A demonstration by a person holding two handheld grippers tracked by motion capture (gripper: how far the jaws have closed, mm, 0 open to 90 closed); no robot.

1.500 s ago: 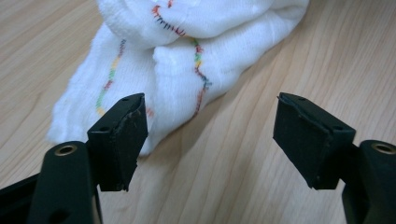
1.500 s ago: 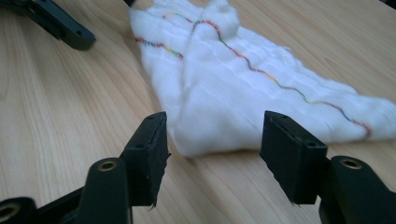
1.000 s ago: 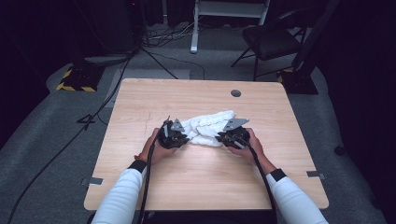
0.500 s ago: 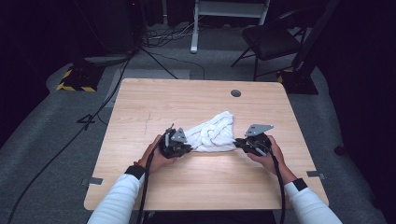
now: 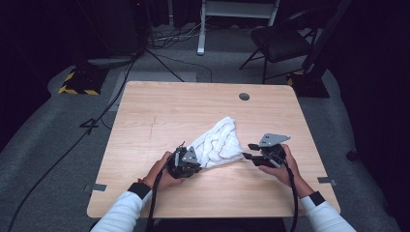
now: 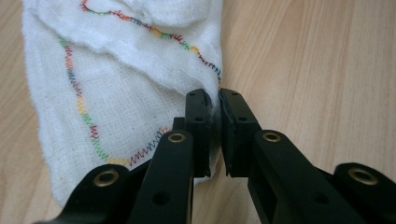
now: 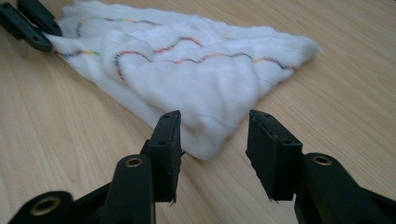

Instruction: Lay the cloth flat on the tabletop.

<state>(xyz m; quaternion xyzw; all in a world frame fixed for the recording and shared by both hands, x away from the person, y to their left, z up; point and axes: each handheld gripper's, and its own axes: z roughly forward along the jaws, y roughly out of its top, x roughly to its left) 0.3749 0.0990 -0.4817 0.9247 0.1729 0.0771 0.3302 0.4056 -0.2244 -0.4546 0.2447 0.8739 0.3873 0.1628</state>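
Currently the left gripper (image 5: pixel 189 155) is clamped on the stitched edge of the white cloth (image 5: pixel 217 145), which lies bunched on the wooden table (image 5: pixel 159 111) slightly toward 5 o'clock of centre. Right gripper (image 5: pixel 247 155) sits at 3 o'clock of the cloth, jaws just opened and parted, pads off the fabric, one corner just ahead of the gap.

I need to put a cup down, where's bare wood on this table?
The far half of the light wooden table, between the round grommet hole and the left edge, is bare. The near middle is crowded: white stitched-edge cloth and both tongs.
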